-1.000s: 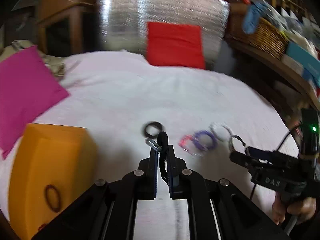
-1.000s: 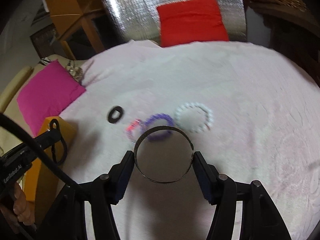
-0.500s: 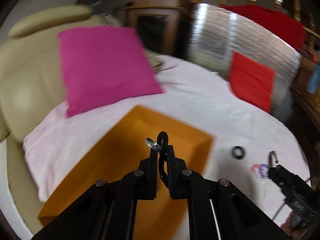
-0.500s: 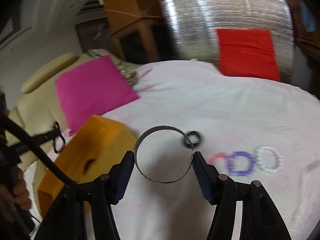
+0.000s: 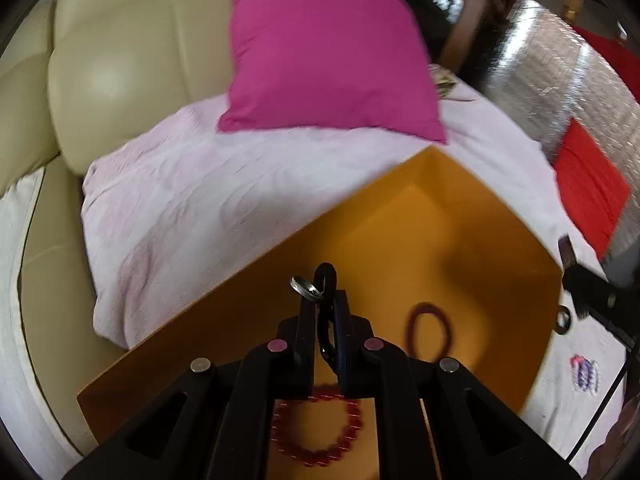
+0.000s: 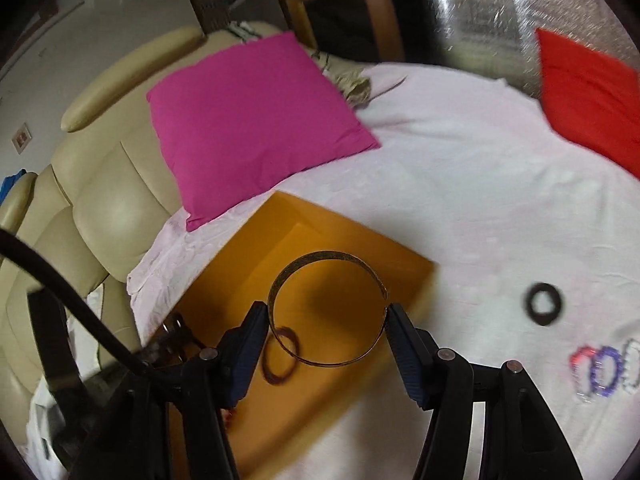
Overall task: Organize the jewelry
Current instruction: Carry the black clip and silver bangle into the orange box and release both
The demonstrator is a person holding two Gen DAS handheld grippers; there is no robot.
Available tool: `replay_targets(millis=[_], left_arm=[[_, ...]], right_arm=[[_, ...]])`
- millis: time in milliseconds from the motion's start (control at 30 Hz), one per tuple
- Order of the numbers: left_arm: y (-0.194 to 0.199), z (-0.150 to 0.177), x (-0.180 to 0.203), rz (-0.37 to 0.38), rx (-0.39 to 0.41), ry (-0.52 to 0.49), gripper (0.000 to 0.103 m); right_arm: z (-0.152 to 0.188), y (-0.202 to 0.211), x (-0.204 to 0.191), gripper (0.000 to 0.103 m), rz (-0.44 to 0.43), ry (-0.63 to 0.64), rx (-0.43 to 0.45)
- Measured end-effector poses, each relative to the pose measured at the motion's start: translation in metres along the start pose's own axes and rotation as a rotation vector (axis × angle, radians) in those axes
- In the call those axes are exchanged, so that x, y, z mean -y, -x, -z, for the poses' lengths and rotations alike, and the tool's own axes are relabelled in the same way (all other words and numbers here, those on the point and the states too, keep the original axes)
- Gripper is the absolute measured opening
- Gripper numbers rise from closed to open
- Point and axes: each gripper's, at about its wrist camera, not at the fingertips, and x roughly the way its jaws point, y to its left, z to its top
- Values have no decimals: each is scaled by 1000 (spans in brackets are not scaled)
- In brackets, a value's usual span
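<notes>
My left gripper [image 5: 325,300] is clamped tight on a black cord loop [image 5: 326,280] with a small silver ring [image 5: 305,287] hanging at its tip; I pinch it edge-on so it stands up between the pads and will fall straight into the orange box [image 5: 460,216] below it. My right gripper [image 6: 326,312] has its jaws spread wide, pressing the outside of a thin metal bangle [image 6: 326,312], held flat and open so it too can drop into the box, over which it hangs. Inside the box lie a dark red band [image 5: 428,332] and a red bead bracelet [image 5: 320,436], the latter partly hidden behind my left fingers. Outside the box, on the white sheet [image 6: 480,184] to its right, wait a black ring [image 6: 542,309] and a blurred row of beaded bracelets [image 6: 604,368]; their count is hard to make out. A pink pillow [image 6: 252,120] sits beyond the box
</notes>
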Motion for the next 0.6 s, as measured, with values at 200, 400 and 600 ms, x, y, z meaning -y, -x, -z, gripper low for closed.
replay_targets(millis=[200,400,600], left_arm=[[-16,1,-9,-24,-49,5,9],[-14,-3,-10,-56,-27,-25,10],[0,-7,-1,-62,34,-79,23]], right_arm=[[-14,-53,-19,63,-7,-26,-101],[-17,-87,-20,64,61,-13,-156],[-21,-90,-18,67,99,0,-140]])
